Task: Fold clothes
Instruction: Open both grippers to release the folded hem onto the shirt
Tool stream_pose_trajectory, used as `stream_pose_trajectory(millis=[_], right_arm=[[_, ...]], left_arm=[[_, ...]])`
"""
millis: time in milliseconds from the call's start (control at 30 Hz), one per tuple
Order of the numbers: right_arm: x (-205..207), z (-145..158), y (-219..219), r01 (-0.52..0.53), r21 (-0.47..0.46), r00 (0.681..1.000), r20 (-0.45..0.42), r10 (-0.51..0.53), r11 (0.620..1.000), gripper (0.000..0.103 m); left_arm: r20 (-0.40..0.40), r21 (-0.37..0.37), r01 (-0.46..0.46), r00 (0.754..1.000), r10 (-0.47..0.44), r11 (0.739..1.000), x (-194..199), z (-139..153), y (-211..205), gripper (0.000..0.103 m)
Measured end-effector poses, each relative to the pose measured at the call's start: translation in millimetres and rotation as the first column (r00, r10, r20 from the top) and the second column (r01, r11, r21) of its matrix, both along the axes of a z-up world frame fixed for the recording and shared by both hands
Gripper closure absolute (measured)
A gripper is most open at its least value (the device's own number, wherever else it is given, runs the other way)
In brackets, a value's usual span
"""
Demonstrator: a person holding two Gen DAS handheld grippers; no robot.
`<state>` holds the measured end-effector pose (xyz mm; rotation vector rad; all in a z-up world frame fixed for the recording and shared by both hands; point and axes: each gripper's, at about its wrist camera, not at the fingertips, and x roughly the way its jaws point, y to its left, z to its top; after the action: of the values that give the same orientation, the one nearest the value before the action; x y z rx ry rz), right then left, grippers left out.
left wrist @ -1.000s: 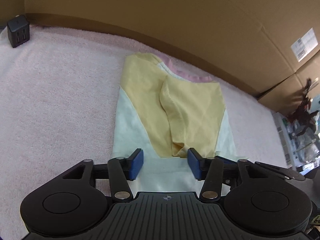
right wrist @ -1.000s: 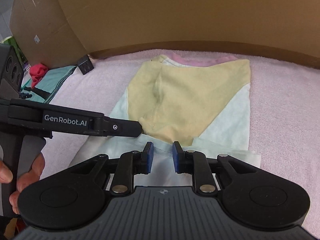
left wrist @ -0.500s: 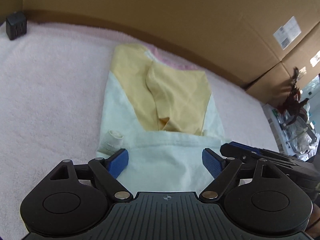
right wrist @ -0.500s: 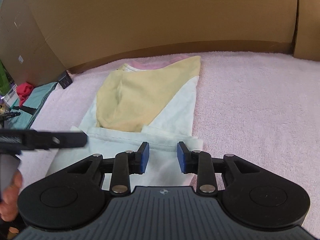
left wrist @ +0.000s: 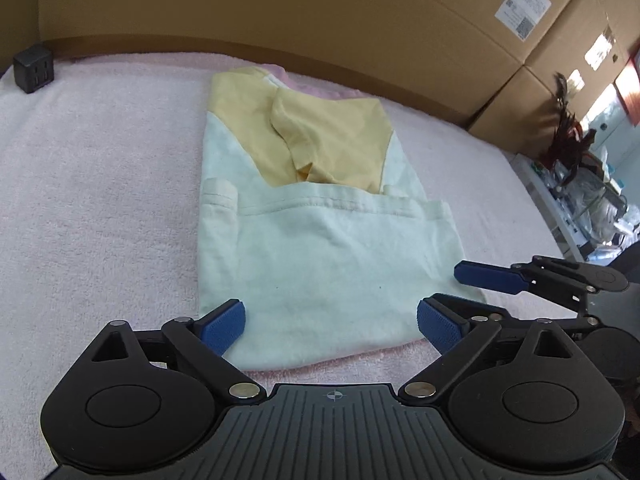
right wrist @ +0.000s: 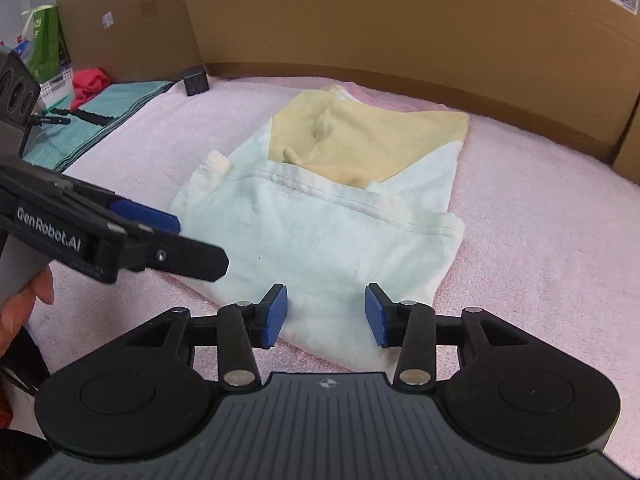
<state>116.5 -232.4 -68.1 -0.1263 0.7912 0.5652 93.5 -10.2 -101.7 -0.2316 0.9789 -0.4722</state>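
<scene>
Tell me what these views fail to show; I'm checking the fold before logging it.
- Layers beneath the shirt's folded-up pale flap: covered by the flap, both views.
- Label on the cardboard box: print too small, left wrist view.
- Right gripper: body hidden behind the left gripper's frame, left wrist view.
- Red cloth at the far left: too small and partly hidden to identify, right wrist view.
</scene>
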Motion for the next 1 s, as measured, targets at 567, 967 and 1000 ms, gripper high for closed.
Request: stream_pose_trajectory(millis=[567,967,1000], right_arm=[[-9,-7,-17,-0.01,0.053,0.998,-0.064,0.013,0.999,0.037],[0,3,-29,0.031,0.154,0.997,-0.076,-0.02,0.988,0.035],[2,3,-30,0.039,0.146,0.997,-0.069,-0.029,0.988,0.034]], left_arm=[[0.029,-0.07,-0.001,1.0,0.003,0.998,-17,11,16,0.0],[0.017,-0.13,0.013,1.0,-0.011,0.991,-6,9,16,0.0],[0.006,-0.154,0.014,1.0,-0.014,0.988,-2,8,16,0.0]])
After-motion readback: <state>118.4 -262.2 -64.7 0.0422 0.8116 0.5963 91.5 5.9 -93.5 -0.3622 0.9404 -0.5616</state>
